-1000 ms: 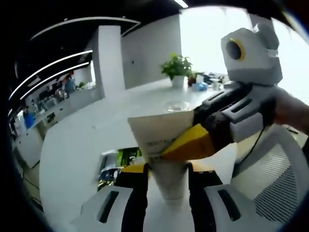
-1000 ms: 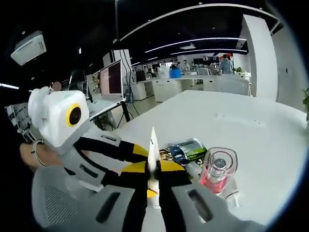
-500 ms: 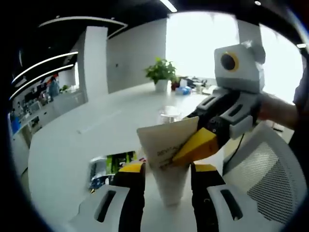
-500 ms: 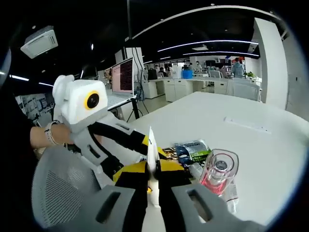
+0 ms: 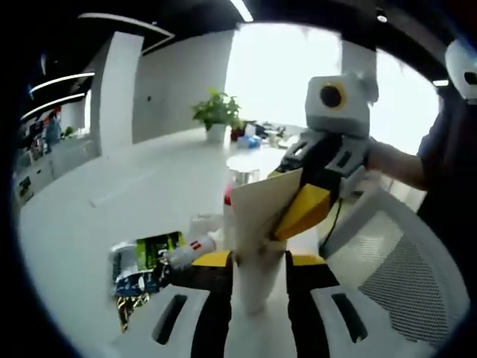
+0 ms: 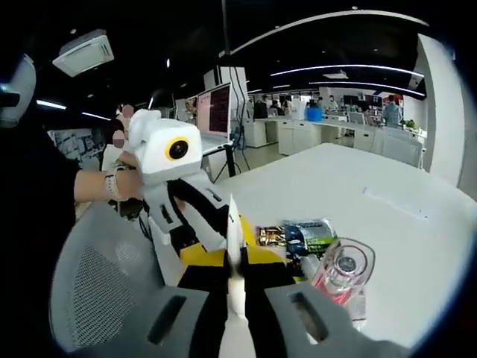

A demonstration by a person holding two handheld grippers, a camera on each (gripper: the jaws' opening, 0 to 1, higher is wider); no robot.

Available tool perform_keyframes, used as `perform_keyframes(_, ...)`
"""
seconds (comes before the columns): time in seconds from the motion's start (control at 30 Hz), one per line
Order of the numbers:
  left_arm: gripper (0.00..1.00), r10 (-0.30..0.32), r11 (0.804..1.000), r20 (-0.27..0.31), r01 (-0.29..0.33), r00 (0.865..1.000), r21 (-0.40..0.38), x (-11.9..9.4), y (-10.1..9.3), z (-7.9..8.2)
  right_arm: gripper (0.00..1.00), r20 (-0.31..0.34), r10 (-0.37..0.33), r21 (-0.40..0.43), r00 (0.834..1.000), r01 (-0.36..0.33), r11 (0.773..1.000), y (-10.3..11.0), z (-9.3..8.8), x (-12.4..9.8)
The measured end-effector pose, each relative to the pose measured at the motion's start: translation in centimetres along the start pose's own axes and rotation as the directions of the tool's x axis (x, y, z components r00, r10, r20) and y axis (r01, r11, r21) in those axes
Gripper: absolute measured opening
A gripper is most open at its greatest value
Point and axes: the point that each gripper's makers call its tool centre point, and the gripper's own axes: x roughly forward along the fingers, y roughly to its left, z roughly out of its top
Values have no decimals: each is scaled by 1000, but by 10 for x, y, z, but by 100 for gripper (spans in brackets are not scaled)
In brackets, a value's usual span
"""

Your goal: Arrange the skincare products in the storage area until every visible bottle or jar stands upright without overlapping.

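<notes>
Left gripper (image 5: 259, 262): jaws clamped on the lower body of a white tube (image 5: 257, 239), flat crimped end up, held above the table (image 5: 97, 224). Right gripper (image 5: 302, 212) enters the left gripper view from the right; its yellow-tipped jaws pinch the tube's wide upper part.

Right gripper view: right gripper (image 6: 235, 270) jaws closed on the tube (image 6: 234, 246), seen edge-on as a thin white blade between them. Left gripper (image 6: 195, 237) comes in from the left, gripping the same tube lower down; a hand (image 6: 123, 183) with a wristband holds it.

Beyond the jaws, on the table (image 6: 387, 246): clear glass (image 6: 339, 272) with pink contents, upright, just right of the right gripper's jaws. Small white bottle (image 5: 190, 250) lying on its side. Beside it, green and blue sachets (image 5: 141, 261) lying flat; same sachets (image 6: 302, 235) sit behind the glass in the right gripper view.

Mesh chair back (image 5: 395, 276) near the edge of the table. Potted plant (image 5: 216, 115) at the far end of the table. Monitor (image 6: 216, 112) on a stand behind the left gripper.
</notes>
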Motion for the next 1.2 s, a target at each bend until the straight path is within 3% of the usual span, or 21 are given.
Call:
perform_keyframes(0.1,24,-33,999,-8,33,999,16,2,-3,-3,5,-24,53,-35,998,-54,998,5,-1,0)
perform_keyframes(0.17,25,-27,997,-16,28,999,74,4,-2,-4,5,-30,72,-47,997,-73,996,5,-1,1)
perform_keyframes(0.4,21,-71,995,-63,76,995,69,11,-9,-15,5,-54,158,-72,986,-162,984,10,-2,1)
perform_keyframes(0.67,19,-80,995,-85,85,993,54,12,-10,-24,5,-87,215,-91,973,-223,971,14,-3,0)
perform_keyframes(1.2,16,-73,993,-78,80,994,83,10,-10,-26,7,-168,282,-109,945,-302,947,9,-4,2)
